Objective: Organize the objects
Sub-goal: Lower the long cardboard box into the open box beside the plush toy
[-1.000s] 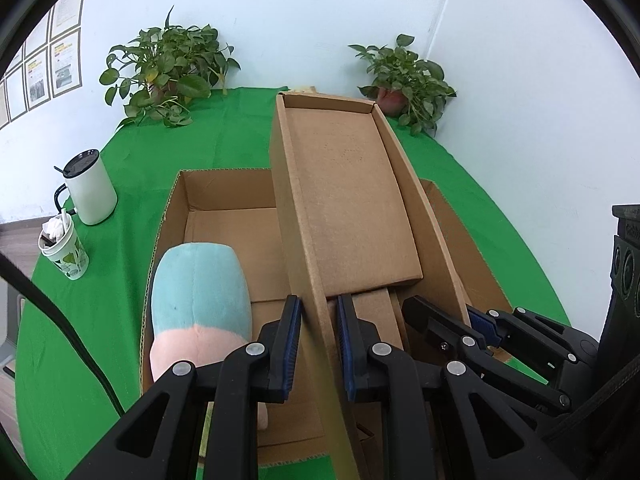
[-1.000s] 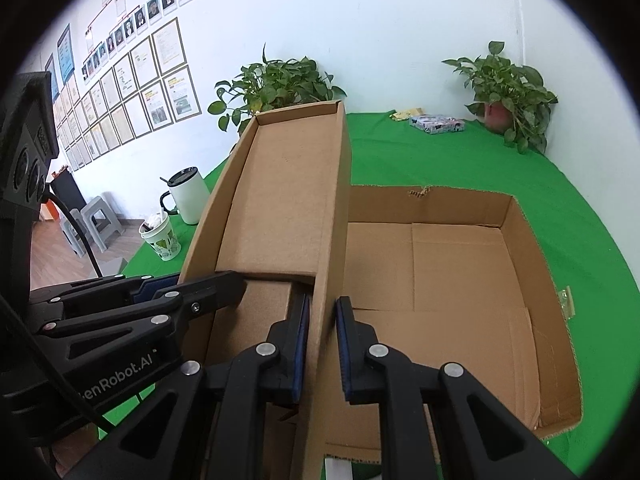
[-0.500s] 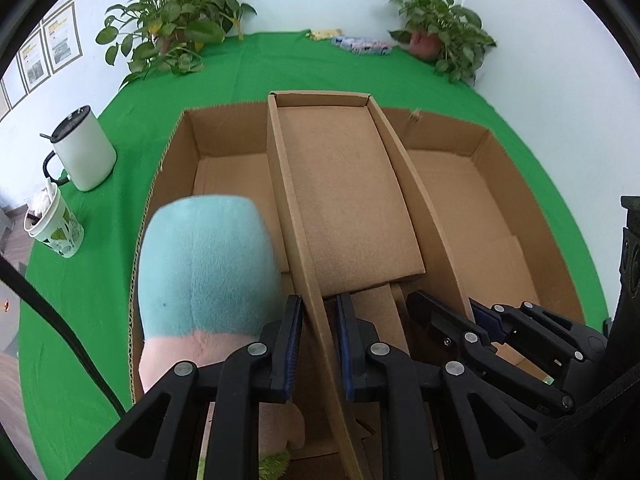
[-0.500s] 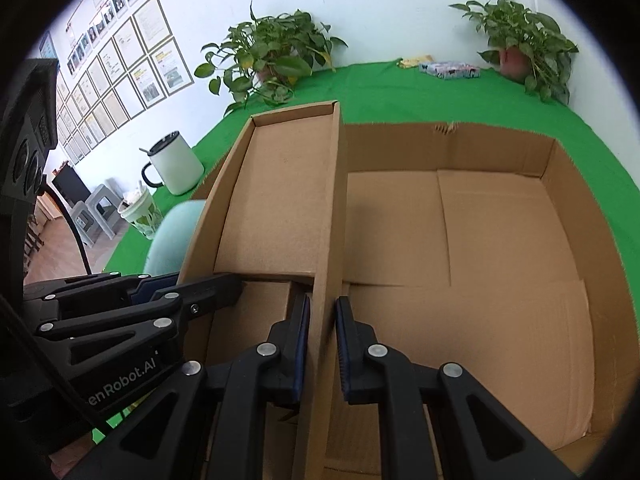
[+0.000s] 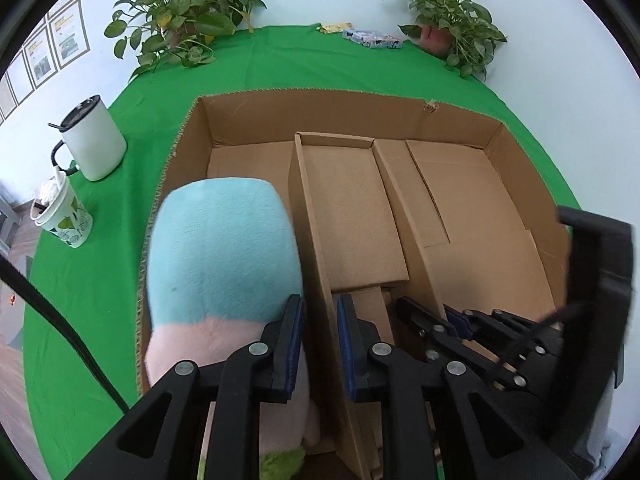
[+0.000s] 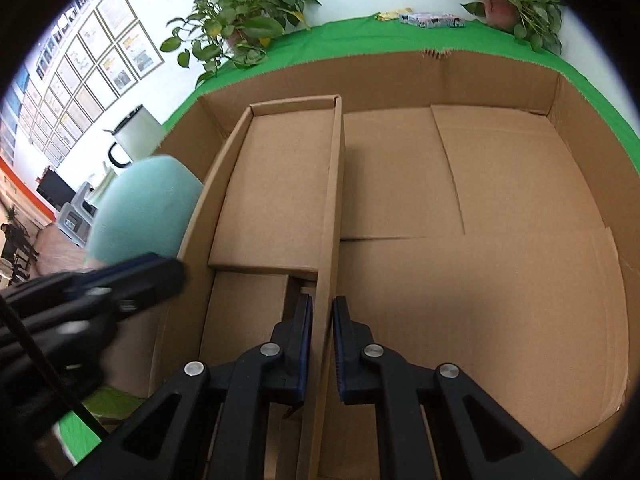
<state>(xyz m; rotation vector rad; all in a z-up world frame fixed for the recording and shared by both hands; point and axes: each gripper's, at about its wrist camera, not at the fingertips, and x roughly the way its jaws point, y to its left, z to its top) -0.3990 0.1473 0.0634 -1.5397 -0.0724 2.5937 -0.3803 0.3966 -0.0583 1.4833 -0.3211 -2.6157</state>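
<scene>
Left wrist view: the left gripper (image 5: 318, 344) pinches the left wall of the small cardboard tray (image 5: 348, 216), nearly seated inside the large box (image 5: 520, 216); the plush toy (image 5: 220, 256) sits at nine o'clock.

Right wrist view: the right gripper (image 6: 322, 344) pinches the tray's right wall; release remains.

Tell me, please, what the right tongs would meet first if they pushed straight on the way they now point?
Probably the big carton's floor: the right tongs already clamp the small box's wall, angled downward; depth unclear.
</scene>
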